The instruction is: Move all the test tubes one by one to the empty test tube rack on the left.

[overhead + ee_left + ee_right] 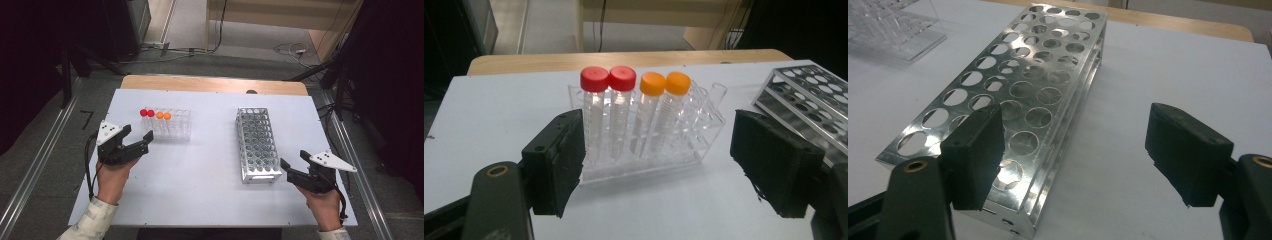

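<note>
A person's left gripper (656, 170), jaws spread and empty, faces a clear rack (649, 160) holding two red-capped tubes (608, 80) and two orange-capped tubes (665, 84). This looks like the approach; next it must close on one tube. Right of that rack, the right gripper (1073, 165), released, waits at a metal rack (1013, 100). White table (200, 170), grey floor.

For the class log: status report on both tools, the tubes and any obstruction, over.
Left tool open, facing capped tubes in clear rack. Right tool open, empty, by metal rack. Nothing in the way.
</note>
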Action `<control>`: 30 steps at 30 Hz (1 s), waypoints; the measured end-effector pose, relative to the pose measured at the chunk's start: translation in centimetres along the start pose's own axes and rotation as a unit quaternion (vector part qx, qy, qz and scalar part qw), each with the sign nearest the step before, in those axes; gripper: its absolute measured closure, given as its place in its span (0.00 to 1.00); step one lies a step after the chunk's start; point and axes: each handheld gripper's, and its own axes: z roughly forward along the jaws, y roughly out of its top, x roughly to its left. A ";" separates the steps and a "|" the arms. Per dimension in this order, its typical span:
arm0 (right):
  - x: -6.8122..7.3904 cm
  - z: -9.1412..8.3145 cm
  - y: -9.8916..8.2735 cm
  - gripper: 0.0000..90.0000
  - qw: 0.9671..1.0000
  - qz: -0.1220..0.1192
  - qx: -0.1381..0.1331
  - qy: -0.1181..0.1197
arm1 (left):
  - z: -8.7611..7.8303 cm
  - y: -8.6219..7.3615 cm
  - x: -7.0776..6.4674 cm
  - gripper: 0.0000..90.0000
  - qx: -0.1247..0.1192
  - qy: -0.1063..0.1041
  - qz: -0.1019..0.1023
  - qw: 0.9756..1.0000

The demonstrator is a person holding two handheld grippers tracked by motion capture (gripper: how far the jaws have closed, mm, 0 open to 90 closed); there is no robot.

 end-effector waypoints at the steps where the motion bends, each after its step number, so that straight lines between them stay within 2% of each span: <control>1: -0.1 0.0 -0.1 0.25 1.000 0.002 0.001 -0.002 | -0.2 -0.2 -0.1 0.25 0.000 0.001 0.004 1.000; 10: -0.5 -0.2 -0.3 0.25 1.000 0.006 -0.002 -0.007 | -1.3 -1.4 -0.7 0.25 0.002 -0.002 0.015 1.000; 30: -0.5 -0.2 -0.4 0.25 1.000 0.006 0.001 -0.008 | -3.0 -2.3 -1.0 0.25 -0.001 -0.004 0.026 1.000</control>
